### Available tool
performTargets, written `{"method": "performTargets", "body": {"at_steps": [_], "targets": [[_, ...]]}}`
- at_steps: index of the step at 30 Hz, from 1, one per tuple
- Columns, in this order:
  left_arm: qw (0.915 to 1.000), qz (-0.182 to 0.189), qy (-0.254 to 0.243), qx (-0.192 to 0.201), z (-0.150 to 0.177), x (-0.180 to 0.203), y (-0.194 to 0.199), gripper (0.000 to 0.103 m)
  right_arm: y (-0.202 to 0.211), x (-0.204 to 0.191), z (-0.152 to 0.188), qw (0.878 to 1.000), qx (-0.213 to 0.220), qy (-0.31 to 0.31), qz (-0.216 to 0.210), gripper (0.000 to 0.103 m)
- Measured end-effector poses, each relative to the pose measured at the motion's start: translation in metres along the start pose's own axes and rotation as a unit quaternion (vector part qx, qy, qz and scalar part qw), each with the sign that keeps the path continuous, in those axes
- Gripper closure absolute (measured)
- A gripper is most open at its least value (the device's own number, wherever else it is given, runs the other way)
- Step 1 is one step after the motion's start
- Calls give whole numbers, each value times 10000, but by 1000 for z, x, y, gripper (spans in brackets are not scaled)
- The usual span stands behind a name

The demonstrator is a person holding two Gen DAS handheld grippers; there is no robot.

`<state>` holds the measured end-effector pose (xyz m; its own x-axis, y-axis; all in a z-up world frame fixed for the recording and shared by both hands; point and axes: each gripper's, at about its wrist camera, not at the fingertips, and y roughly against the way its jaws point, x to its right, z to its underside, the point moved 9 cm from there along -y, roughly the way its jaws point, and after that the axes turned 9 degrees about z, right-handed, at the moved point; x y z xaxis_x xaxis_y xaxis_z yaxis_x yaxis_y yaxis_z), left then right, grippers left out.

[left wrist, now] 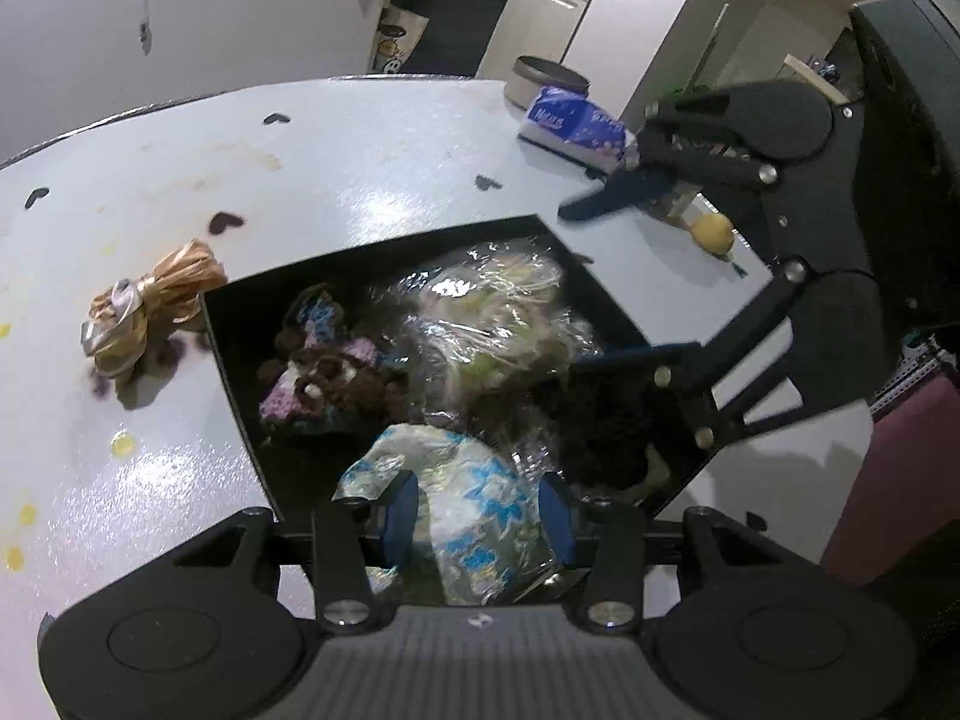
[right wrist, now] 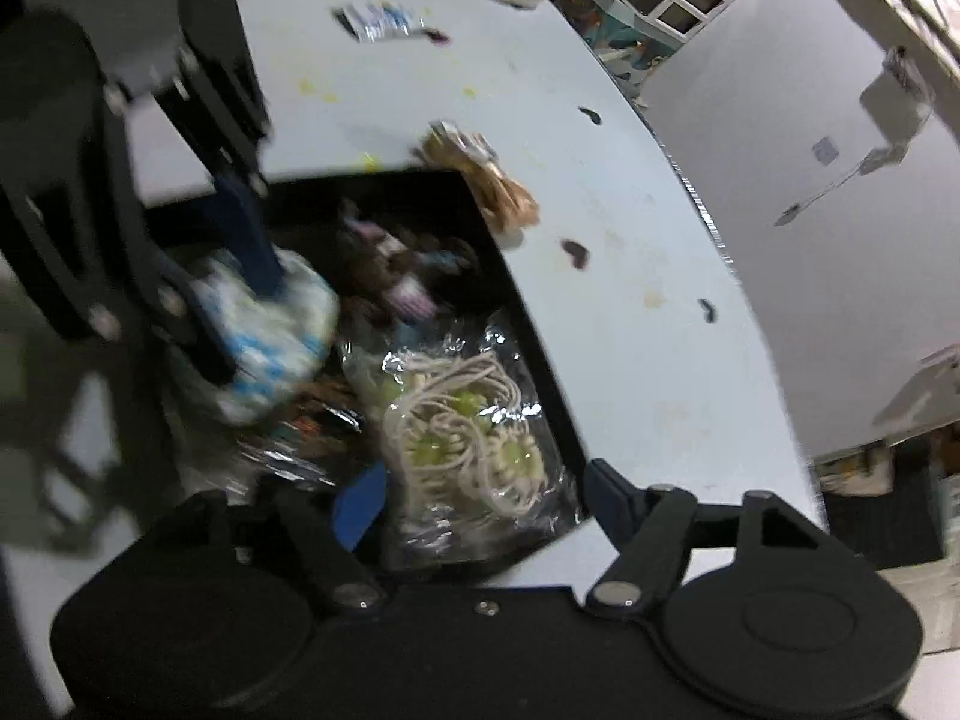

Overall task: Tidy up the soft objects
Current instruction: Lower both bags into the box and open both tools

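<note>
My left gripper (left wrist: 477, 516) is shut on a white-and-blue patterned soft bundle (left wrist: 462, 516) and holds it over the near end of a black box (left wrist: 237, 360). The same bundle shows in the right wrist view (right wrist: 270, 336) with a blue finger (right wrist: 252, 240) on it. In the box lie a brown, pink and blue crocheted piece (left wrist: 324, 372) and a clear bag of cream cord with green beads (left wrist: 498, 324), which also shows in the right wrist view (right wrist: 462, 420). My right gripper (right wrist: 480, 492) is open over that bag. A tan raffia bow (left wrist: 150, 306) lies on the table left of the box.
The white table (left wrist: 360, 150) carries heart stickers and yellow spots. A blue-and-white tissue pack (left wrist: 576, 126), a round tin (left wrist: 549, 81) and a small yellow object (left wrist: 714, 234) sit at the far right. A foil packet (right wrist: 378, 21) lies at the table's far side.
</note>
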<state>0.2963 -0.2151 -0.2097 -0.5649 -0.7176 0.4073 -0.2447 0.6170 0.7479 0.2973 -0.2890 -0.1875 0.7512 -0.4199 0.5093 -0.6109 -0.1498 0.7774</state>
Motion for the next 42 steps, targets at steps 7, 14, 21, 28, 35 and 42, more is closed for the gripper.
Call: {"method": "performTargets", "body": {"at_steps": [7, 14, 21, 28, 35, 42], "targets": [[9999, 104, -123, -22, -5, 10, 0, 61, -3, -2, -1, 9938, -168, -1033, -371, 66], [9974, -269, -334, -586, 5, 0, -19, 75, -26, 0, 11, 9824, -518, -1785, -179, 76], [9965, -353, -360, -671, 5, -7, -25, 75, -9, 16, 21, 9472, -386, -3168, -326, 76], [9991, -239, -234, -268, -2, -3, -7, 61, 17, 19, 32, 9037, -65, -4271, -293, 71], [9988, -355, -175, 290, -11, 9, 22, 44, 44, 22, 37, 8732, 228, -4868, 73, 55], [9943, -715, 35, 792, -11, 11, 51, 29, 71, 15, 44, 8581, 447, -5081, 581, 41]]}}
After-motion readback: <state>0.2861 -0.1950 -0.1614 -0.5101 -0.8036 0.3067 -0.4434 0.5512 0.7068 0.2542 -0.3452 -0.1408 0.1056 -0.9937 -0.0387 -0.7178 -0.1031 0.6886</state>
